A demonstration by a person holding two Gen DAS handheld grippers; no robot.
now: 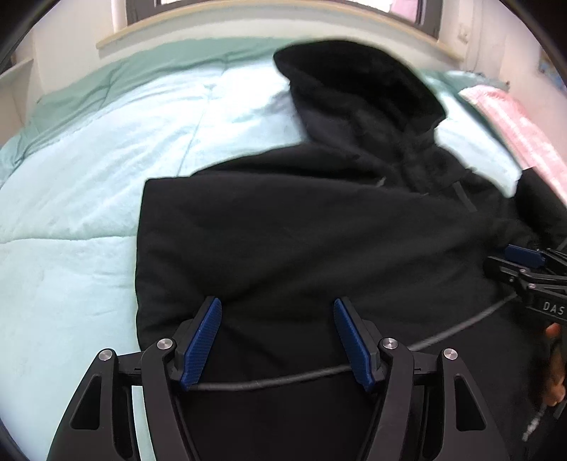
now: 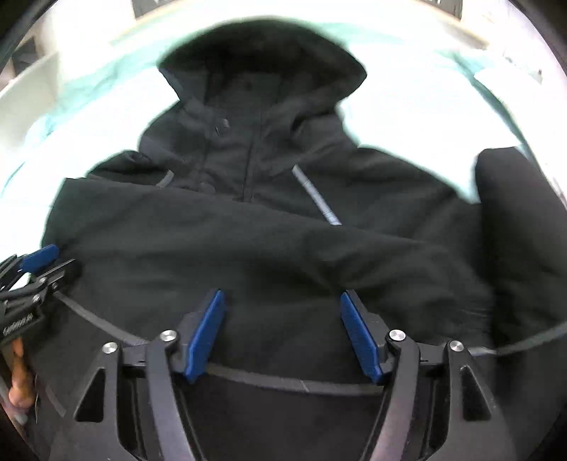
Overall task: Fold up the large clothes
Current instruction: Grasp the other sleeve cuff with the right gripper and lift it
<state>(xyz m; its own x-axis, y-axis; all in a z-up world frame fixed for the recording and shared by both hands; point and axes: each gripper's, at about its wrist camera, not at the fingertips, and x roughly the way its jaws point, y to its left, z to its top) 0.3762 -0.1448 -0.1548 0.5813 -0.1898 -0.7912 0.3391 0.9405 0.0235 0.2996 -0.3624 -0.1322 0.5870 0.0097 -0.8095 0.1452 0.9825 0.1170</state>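
Observation:
A large black hooded jacket (image 1: 301, 227) lies spread on the bed, hood (image 1: 354, 81) pointing away. One sleeve is folded across its chest. It fills the right wrist view (image 2: 265, 248), where a grey reflective strip (image 2: 315, 195) and the other sleeve (image 2: 514, 220) at the right show. My left gripper (image 1: 277, 305) is open, hovering over the jacket's lower part near its left edge. My right gripper (image 2: 282, 298) is open over the jacket's lower middle. Each gripper shows at the edge of the other's view: the right one (image 1: 521, 262), the left one (image 2: 42, 262).
The bed is covered by a light mint-green quilt (image 1: 88, 177). A pink blanket (image 1: 514, 117) lies at the far right. A wooden headboard ledge (image 1: 212, 25) and a window stand behind the bed. A grey hem band (image 2: 283, 383) crosses the jacket near my fingers.

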